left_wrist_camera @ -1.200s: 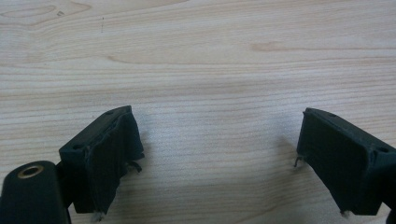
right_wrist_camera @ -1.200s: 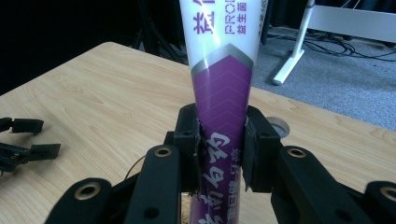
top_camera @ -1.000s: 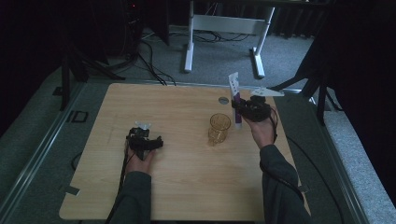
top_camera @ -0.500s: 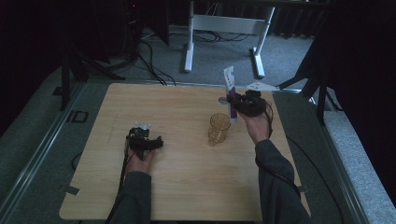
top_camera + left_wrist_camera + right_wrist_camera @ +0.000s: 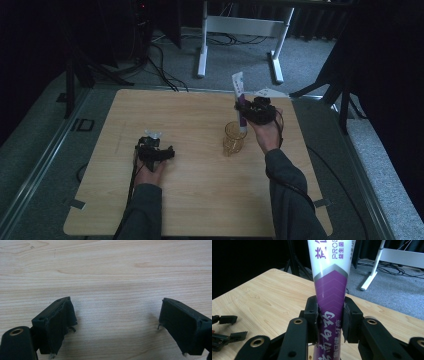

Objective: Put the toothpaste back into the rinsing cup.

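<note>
My right gripper holds a purple and white toothpaste tube upright at the back right of the wooden table. Its pads touch the tube on both sides, and the jaws have just been opening slightly with the tube still between them. The tube's lower end reaches the rim of a clear amber glass cup just in front of the gripper. My left gripper rests on the table at the left, open, with bare wood between its fingers.
A white desk frame and cables lie on the floor beyond the table's far edge. Dark stands rise at the left and right. A pale flat object lies at the table's back right corner.
My right gripper has carried the tube leftward, from beside the cup to over its rim. The left gripper and the cup have stayed put.
</note>
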Tool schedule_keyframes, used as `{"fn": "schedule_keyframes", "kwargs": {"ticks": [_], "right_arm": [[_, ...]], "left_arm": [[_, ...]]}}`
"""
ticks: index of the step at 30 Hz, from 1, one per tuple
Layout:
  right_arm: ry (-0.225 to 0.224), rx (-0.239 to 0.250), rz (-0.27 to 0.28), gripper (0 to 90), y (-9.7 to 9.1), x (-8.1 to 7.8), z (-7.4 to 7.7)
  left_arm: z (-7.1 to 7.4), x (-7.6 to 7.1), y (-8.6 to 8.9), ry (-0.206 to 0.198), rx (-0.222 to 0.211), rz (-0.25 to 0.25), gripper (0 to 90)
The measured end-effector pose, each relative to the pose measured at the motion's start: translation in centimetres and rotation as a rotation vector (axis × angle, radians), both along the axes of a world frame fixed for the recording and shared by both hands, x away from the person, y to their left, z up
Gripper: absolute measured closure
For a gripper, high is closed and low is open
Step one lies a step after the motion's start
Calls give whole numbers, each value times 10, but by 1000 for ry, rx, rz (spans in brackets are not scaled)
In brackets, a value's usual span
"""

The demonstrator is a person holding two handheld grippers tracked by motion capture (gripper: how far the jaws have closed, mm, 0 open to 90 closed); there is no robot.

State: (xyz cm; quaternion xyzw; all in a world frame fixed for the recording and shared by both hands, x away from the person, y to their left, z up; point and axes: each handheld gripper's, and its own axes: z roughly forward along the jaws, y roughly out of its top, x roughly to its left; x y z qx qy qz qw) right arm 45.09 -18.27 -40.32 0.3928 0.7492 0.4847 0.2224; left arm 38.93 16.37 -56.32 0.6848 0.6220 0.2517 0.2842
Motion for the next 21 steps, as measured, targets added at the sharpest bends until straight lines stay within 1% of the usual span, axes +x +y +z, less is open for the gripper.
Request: {"fn": "schedule_keyframes", "kwargs": {"ticks": [4, 11, 21], "right_arm": [[0, 1, 3, 696, 4, -1, -1], [-7, -16, 16, 688, 10, -3, -4], [0, -38, 27, 678, 12, -7, -13]], "left_arm": [[0, 0, 0, 0, 0, 0, 114], [0, 0, 0, 0, 0, 0, 114], [0, 0, 0, 0, 0, 0, 114]]}}
